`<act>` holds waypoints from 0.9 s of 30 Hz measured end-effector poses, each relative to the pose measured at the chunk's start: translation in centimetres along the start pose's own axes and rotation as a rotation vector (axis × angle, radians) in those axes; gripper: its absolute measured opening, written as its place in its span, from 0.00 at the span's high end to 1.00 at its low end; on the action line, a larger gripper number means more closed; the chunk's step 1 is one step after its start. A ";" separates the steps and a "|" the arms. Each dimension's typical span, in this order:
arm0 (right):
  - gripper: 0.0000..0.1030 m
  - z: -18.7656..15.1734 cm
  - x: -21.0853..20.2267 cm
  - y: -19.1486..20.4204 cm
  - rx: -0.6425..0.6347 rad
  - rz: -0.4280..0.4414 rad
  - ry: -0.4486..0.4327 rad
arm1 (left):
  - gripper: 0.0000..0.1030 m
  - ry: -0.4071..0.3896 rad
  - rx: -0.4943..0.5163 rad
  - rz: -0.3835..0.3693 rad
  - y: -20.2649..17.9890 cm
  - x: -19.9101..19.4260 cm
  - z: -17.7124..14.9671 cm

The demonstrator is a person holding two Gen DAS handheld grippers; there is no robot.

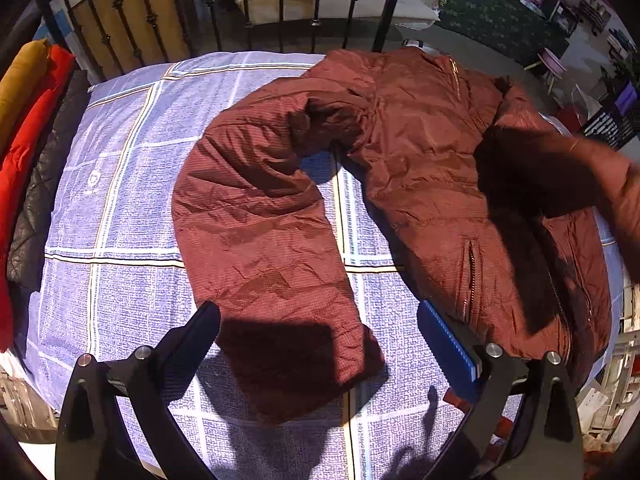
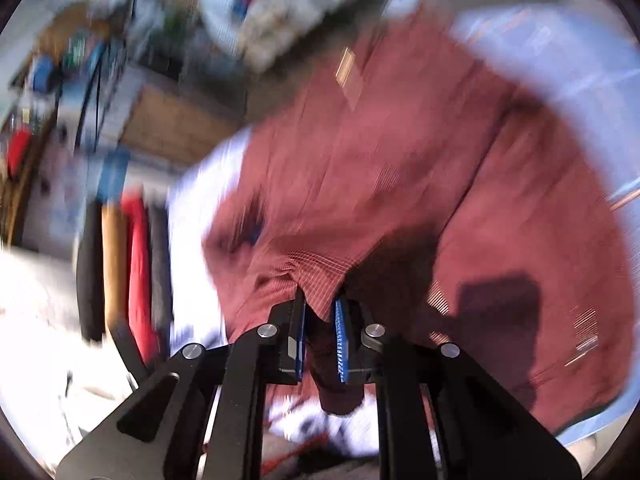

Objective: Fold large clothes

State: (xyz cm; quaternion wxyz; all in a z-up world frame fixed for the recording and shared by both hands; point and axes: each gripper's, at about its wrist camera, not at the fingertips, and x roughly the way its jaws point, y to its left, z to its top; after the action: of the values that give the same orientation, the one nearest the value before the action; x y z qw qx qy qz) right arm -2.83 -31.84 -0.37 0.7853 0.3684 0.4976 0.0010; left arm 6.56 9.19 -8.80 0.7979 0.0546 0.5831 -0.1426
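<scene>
A maroon padded jacket [image 1: 420, 152] lies face up on the checked lilac bedsheet [image 1: 120, 200]. Its left sleeve [image 1: 260, 220] curves down toward the camera. My left gripper [image 1: 318, 312] hovers open just above that sleeve's cuff, one finger on either side and nothing pinched. At the right edge, the other sleeve [image 1: 600, 168] is lifted off the bed and blurred. In the blurred right wrist view, my right gripper [image 2: 320, 300] is shut on a fold of the jacket [image 2: 400, 160], with fabric bunched between the blue pads [image 2: 341, 340].
Folded yellow, red and black garments [image 1: 28, 140] lie stacked along the bed's left edge. A black iron bed rail [image 1: 280, 8] runs across the far side, with another bed behind it. Shelves and clutter fill the room at the right.
</scene>
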 end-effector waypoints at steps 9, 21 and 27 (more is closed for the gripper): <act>0.77 14.9 -21.0 -16.9 0.441 -0.404 -0.544 | 0.06 -0.014 0.099 -0.006 -3.2 -0.7 -1.1; 0.11 4.8 -13.4 -23.8 0.515 -0.406 -0.322 | 0.06 0.081 0.149 -0.055 -5.4 1.6 -2.0; 0.11 -0.5 -6.8 -16.1 0.123 -0.430 -0.103 | 0.06 0.064 0.193 -0.066 -7.2 1.6 -0.9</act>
State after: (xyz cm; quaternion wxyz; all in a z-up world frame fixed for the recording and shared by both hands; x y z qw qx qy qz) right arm -12.57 -45.78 -4.53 0.7680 0.3007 0.5229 -0.2155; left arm 4.04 2.32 -9.99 0.7648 0.1163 0.5933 -0.2224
